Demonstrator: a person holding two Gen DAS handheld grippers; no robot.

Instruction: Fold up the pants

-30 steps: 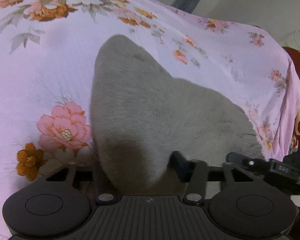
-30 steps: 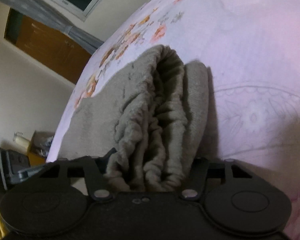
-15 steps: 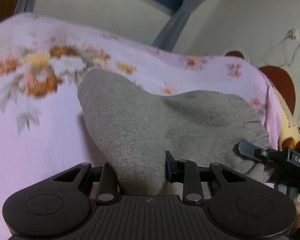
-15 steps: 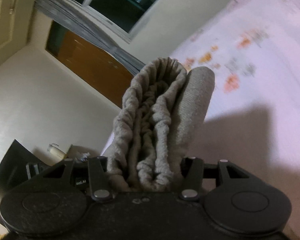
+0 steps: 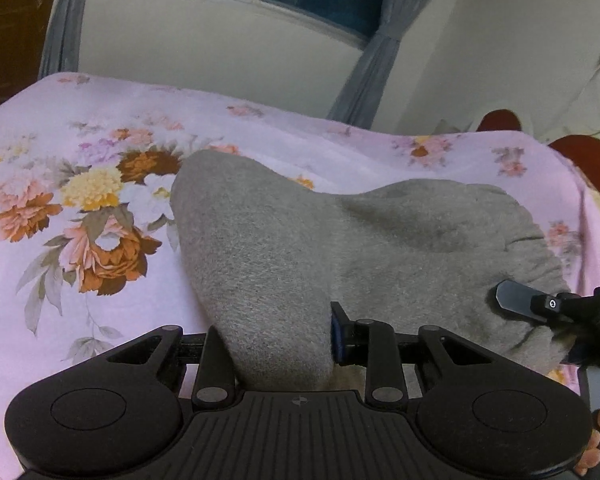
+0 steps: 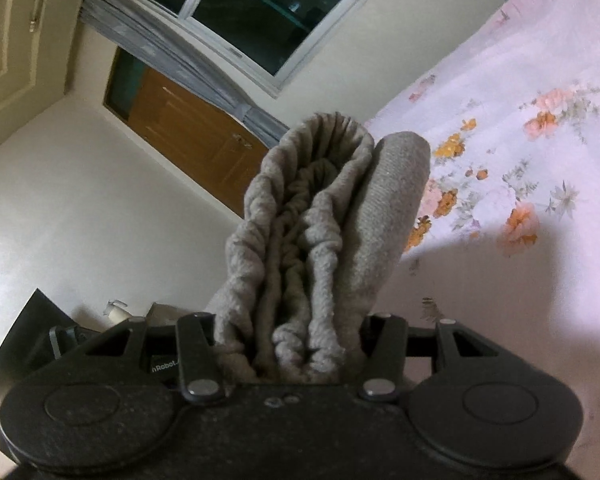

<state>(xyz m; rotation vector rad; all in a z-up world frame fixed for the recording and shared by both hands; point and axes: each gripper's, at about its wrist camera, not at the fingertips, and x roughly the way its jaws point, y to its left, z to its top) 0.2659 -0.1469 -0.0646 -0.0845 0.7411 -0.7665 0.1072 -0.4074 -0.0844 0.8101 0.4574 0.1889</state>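
While we are clamping the grey pants [image 5: 340,248] in both the left gripper [image 5: 276,336] and the right gripper [image 6: 290,332], fingers closed on thick bunches above the floral bed [image 5: 100,280], we are risking the gathered waistband [image 6: 300,264] slipping free and the layers skewing.

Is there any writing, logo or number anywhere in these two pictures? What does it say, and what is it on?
"nRobot", cut off at both ends by the linkage: on the right gripper, small white letters on its black body left of the grey pants.
A small round emblem on the ribbed body of the left gripper: no letters can be read.
A small white mark on the other gripper's black part at the right edge of the left wrist view: too small to read.
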